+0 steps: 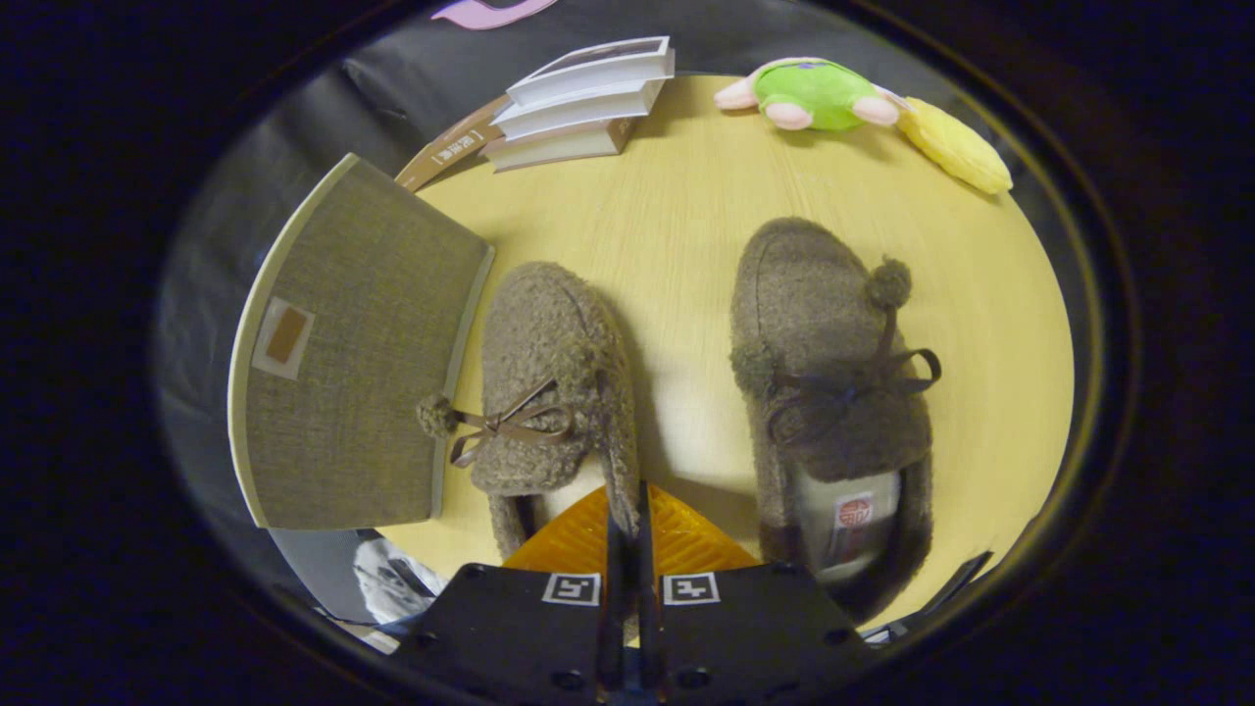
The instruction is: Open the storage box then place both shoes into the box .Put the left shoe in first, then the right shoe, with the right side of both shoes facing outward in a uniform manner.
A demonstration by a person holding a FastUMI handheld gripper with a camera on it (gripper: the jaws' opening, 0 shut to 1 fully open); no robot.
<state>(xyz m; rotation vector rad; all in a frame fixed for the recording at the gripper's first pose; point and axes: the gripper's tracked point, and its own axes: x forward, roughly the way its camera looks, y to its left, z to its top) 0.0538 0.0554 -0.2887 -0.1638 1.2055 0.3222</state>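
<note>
— Now, gripper (628,520)?
— Fingers pinched on the left shoe's (549,382) collar edge, lower centre of frame.
— Right shoe (828,392)?
— Right of centre, flat on the worktop (667,226).
— Storage box (353,343)?
— Left of frame, lid closed, touching the held shoe.

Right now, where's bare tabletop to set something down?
Free: the strip between the two slippers, and ahead of them up to the books and plush toy. Crowded: left slipper against the storage box, with the gripper shut on its edge.

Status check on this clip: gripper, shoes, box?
Gripper shut on the rim of the left-hand shoe. Other shoe flat on table. Storage box beside the gripped shoe, lid closed. Path clear.
</note>
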